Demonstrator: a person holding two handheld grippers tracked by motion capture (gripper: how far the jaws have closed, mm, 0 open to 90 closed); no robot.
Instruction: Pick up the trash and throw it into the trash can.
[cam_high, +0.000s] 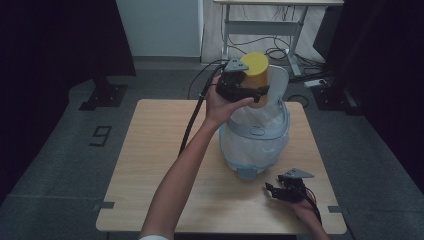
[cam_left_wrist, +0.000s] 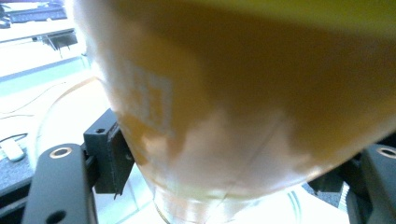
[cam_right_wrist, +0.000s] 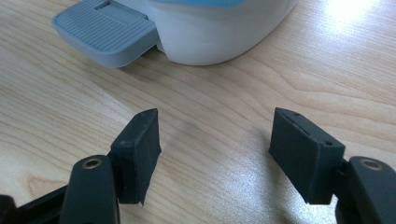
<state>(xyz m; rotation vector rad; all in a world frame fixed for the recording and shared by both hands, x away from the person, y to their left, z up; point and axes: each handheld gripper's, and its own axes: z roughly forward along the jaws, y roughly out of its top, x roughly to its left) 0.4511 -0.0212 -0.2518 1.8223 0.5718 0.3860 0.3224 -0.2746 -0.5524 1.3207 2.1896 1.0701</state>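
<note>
The left gripper (cam_high: 252, 92) is clamped on a yellow jar (cam_high: 256, 80), holding it in the air above the open top of the bin (cam_high: 255, 145) that stands on the table (cam_high: 150, 165). In the high view the jar stands about upright, with its yellow lid (cam_high: 254, 62) on top and its amber body partly hidden behind the gripper; just behind it rises the bin's raised lid (cam_high: 280, 82). In the left gripper view the jar (cam_left_wrist: 243, 93) sits close to the camera, amber and see-through, with a pale label (cam_left_wrist: 152, 100) on its side, and one black pad (cam_left_wrist: 109, 156) presses its lower left flank while the other jaw shows at the right edge. The bin is white with a pale liner and a blue band near its base, and a grey pedal (cam_high: 247, 172) sticks out toward the person. The right gripper (cam_high: 274, 192) rests low over the table's near right corner, just beside the pedal, its jaws wide apart with nothing between them. In the right gripper view its pads (cam_right_wrist: 137, 151) frame bare wood, with the pedal (cam_right_wrist: 105, 30) and the bin's white base (cam_right_wrist: 219, 32) ahead of them. A black cable (cam_high: 192, 120) trails from the left gripper across the table.
</note>
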